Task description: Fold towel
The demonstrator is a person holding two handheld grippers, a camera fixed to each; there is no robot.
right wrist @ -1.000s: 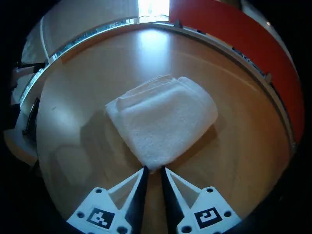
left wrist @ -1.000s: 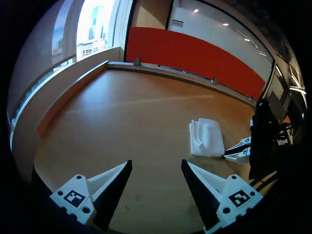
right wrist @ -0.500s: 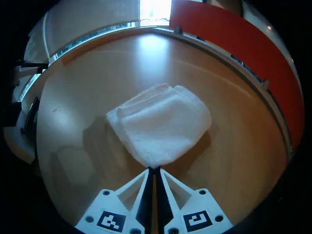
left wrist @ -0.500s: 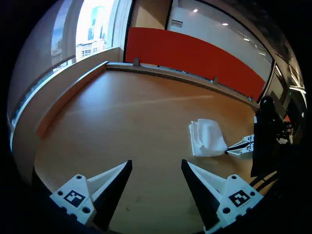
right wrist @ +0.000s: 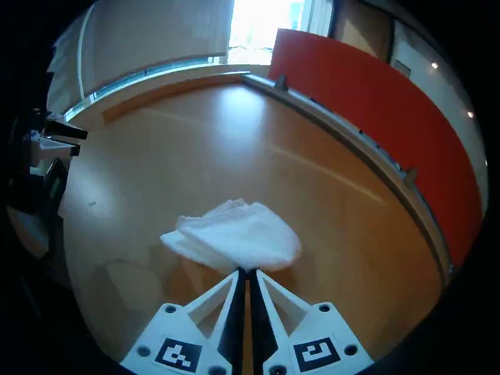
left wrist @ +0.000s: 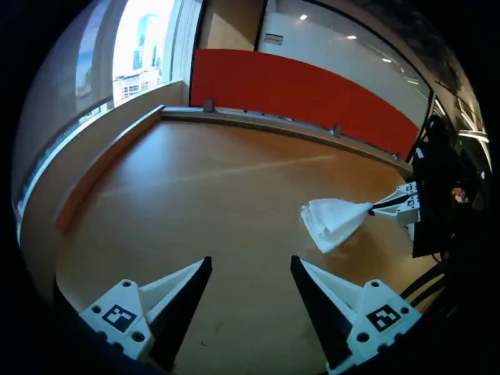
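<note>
The right gripper (right wrist: 249, 272) is pinched tight on a corner of the folded white towel (right wrist: 234, 240), which fans out just ahead of its tips over the table (right wrist: 187, 144); the left gripper (left wrist: 250, 265) is spread wide, the towel well off to its right.

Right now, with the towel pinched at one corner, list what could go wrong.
1. The right gripper pinches only a corner of the folded towel at its fingertips; it could slip out.
2. Hanging from that corner over the table, its layers may fan open, undoing the fold.
3. The left gripper stands open, apart, giving no support.
</note>
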